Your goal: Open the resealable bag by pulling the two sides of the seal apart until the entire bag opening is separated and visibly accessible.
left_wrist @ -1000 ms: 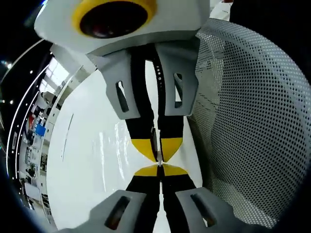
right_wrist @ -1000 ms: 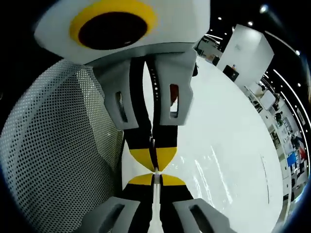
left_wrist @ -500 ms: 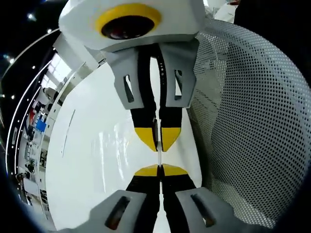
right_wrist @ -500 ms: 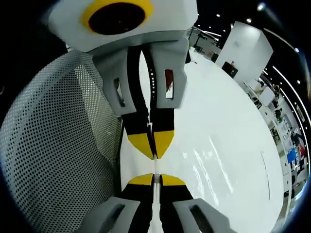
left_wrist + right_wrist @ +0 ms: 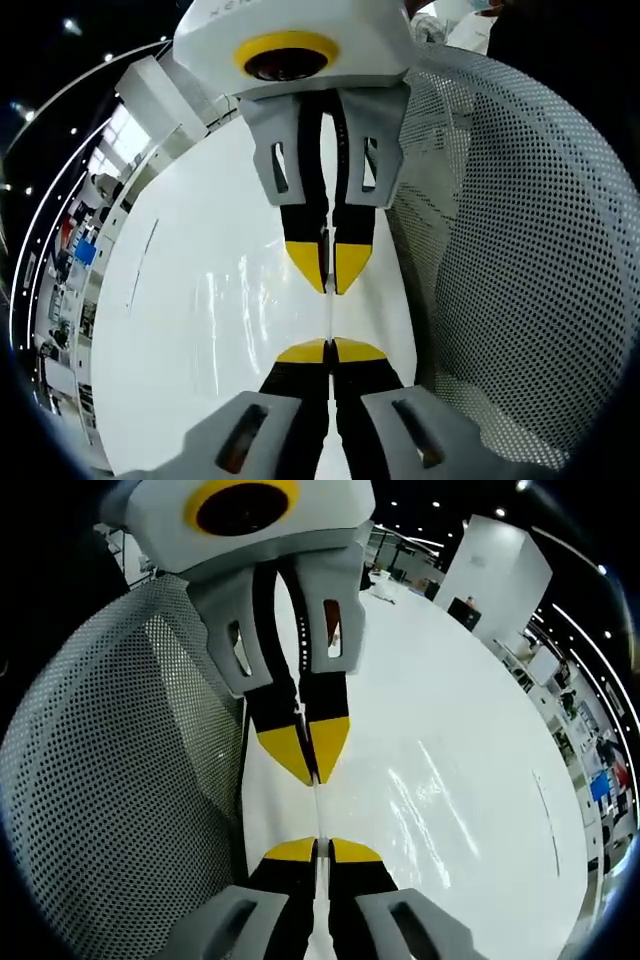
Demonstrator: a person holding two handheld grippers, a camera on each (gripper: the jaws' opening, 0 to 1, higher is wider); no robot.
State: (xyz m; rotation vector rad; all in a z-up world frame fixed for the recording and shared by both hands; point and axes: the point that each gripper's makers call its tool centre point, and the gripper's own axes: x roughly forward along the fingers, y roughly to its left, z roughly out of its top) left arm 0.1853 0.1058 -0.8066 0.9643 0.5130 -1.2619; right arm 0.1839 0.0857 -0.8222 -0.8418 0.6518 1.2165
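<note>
Tip to tip above a glossy white table [image 5: 200,330]: left gripper [image 5: 330,350] rising from the bottom of the left gripper view, right gripper [image 5: 329,272] coming down to meet it from the top. Both clenched, yellow-tipped jaws pressed together with no gap. Pinched between them, the resealable bag [image 5: 329,315], seen edge-on as a thin clear strip running straight from one pair of tips to the other; the rest of the bag too transparent to make out.

Judged from this, one wall of the seal in each grip, with the line of pull along the axis joining the two grippers. Neither hand nearer; equally matched, so best drawn straight back from each other.

To one side, a perforated white mesh panel [image 5: 520,260], curved, close beside both tools.

Raised lettering on the right gripper's white housing — too foreshortened to read. No label legible on the bag.
</note>
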